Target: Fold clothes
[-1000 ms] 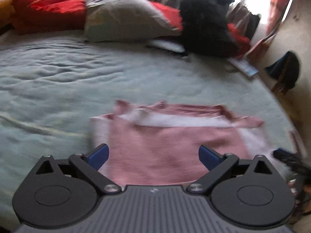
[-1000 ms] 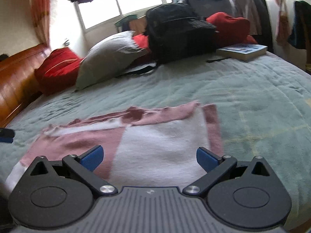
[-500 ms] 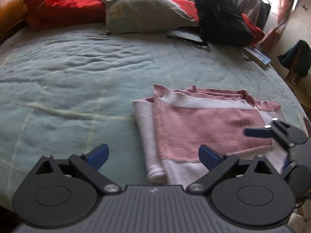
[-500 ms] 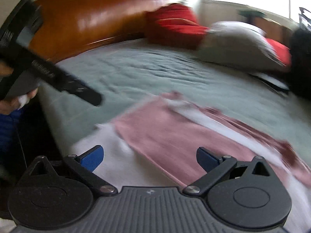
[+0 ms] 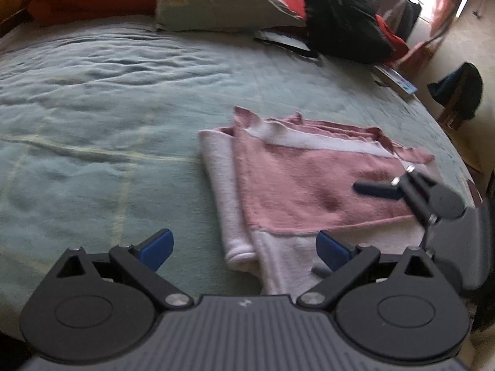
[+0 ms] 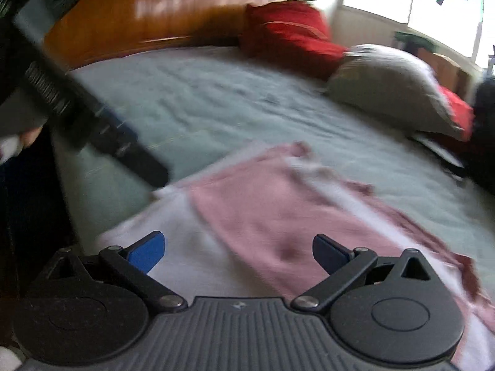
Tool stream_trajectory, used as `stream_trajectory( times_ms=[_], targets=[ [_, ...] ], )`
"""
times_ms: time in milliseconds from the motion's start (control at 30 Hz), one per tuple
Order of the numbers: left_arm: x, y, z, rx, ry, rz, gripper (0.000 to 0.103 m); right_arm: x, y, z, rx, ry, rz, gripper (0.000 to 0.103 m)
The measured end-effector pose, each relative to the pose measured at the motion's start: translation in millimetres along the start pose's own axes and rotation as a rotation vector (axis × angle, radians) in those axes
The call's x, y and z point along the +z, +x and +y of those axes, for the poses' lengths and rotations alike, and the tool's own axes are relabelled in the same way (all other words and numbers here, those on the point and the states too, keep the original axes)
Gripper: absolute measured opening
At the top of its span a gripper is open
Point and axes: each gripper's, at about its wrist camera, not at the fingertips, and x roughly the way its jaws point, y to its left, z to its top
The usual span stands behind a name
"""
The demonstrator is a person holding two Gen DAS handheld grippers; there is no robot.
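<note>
Left tool (image 5: 244,249): ribbed dark-grey body, small pale logo, two black round-hubbed linkage arms with silver screws, blue fingertip pads (image 5: 156,247). Right tool (image 6: 238,252): identical build, blue pads (image 6: 147,252); white lettering ran along the left tool's black side.

Pink and white garment (image 5: 297,182), partly folded, lying flat on the bed at centre right of the left wrist frame; white strip rolled along its left edge, pink panel on top, rumpled far edge
</note>
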Motion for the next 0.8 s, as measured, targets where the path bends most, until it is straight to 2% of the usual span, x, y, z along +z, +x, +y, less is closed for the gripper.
stream_trajectory(
  times_ms=[67,200,300,433,600,800],
  targets=[
    [1.1,7.6,-3.2,-0.022,0.009,0.011,0.098,-6.2,-5.3,-10.9,-0.014,0.039,0.007,0.103],
    [3.1,21.4,-6.2,-0.048,0.017,0.032,0.098,-16.8,-15.6,-29.8,0.024,0.152,0.01,0.103],
    [5.0,28.5,-6.5,-0.063,0.012,0.049,0.098,-22.7,-15.9,-38.2,0.009,0.184,0.008,0.103],
    [5.8,28.9,-9.7,-0.071,0.019,0.046,0.098,-26.4,4.0,-46.1,-0.037,0.225,0.099,0.103],
    [7.8,23.2,-16.2,-0.069,0.038,0.031,0.098,-15.7,-8.0,-46.6,0.015,0.245,0.038,0.103],
    [8.2,15.1,-18.7,-0.09,0.039,-0.004,0.098,-20.5,-23.2,-71.0,-0.036,0.321,-0.014,0.103]
  ],
)
